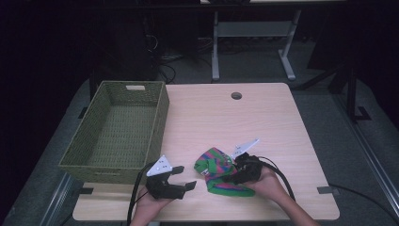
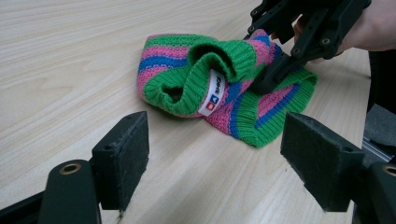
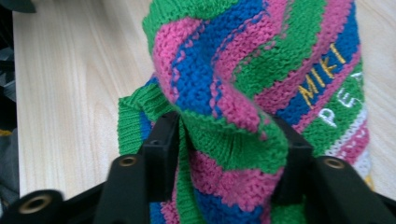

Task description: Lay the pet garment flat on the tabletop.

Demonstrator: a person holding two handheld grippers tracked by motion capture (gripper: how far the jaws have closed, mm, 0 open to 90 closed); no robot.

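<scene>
work: we're handling a striped knit hat (image 1: 217,170); likely goal, as we read it, is the basket (image 1: 101,162).
hat: on the table (image 1: 282,122), near edge, right of the basket's near corner and apart from it. Crumpled, green cuff rolled open toward the left gripper, white label showing in the left gripper view (image 2: 212,93).
right gripper (image 1: 237,170): at the hat's right side. In its own view a fold of knit (image 3: 224,140) bulges up between the jaws, which stand about half apart. We can't tell if the pads really press the fabric or just bracket it; we'd call it a loose hold at best.
left gripper (image 1: 182,177): spread wide, nothing in it, hovering low over the table just left of the hat, aimed at the cuff.
basket: holds nothing we can see; sits at the table's left edge.
done: hat is reached, one tool is in the fabric.
left: firm grip, lift, carry left over the basket rim, drop. So early stage, we judge.
risk: knit is slack; a half-wide hold may slip on lift.
</scene>
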